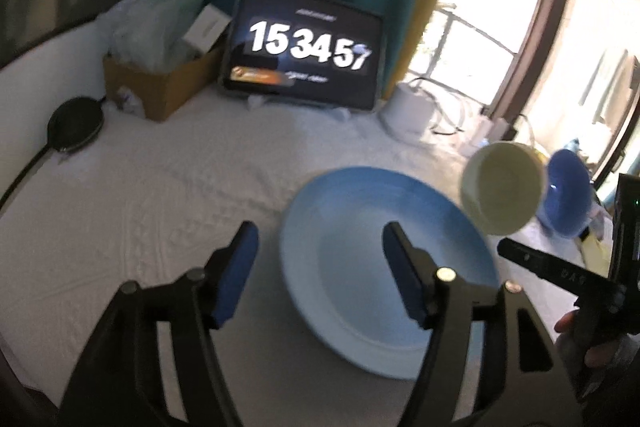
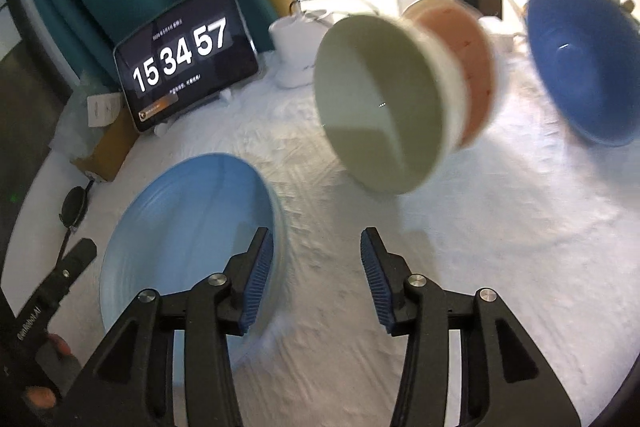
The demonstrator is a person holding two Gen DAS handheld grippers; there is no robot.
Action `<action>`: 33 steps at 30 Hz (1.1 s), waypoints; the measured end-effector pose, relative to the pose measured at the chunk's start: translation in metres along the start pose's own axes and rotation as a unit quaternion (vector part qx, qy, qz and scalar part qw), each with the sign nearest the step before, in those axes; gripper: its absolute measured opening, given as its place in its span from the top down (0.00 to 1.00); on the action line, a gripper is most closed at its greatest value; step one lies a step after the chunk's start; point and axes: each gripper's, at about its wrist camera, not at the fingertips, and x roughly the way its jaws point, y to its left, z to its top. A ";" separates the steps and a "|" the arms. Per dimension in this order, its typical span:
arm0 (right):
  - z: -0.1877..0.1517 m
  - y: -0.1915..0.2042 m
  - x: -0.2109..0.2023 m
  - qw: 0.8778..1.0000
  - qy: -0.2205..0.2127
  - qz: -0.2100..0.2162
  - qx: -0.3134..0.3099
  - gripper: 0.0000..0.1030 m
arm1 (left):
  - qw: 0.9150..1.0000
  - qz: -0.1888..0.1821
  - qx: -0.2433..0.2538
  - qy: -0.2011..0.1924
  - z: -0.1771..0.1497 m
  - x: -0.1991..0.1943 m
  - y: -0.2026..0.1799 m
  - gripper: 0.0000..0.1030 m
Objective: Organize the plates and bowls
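Both tongs, left and right, agape and empty, angled down over light-blue plate.

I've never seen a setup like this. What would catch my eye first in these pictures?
Probably the tablet propped at the back of the white-covered table, showing big white clock digits. Next, the large light blue plate lying flat near the front, with a pale green bowl beyond it, a pink bowl just behind that, and a dark blue bowl off to the right. In each view two black, blue-padded fingers frame the bottom, both grippers open and empty.
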 end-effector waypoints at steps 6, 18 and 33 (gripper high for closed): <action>-0.009 -0.022 -0.041 0.999 -0.031 -0.013 -0.001 0.53 | 0.999 -0.041 0.024 0.005 -0.007 -0.012 -0.041 0.35; -0.018 -0.084 -0.104 0.996 -0.078 -0.049 0.018 0.53 | 0.992 -0.094 0.088 0.016 -0.016 -0.017 -0.135 0.30; -0.017 -0.178 -0.140 0.989 -0.106 -0.087 0.063 0.53 | 0.976 -0.159 0.141 0.040 -0.018 0.013 -0.241 0.29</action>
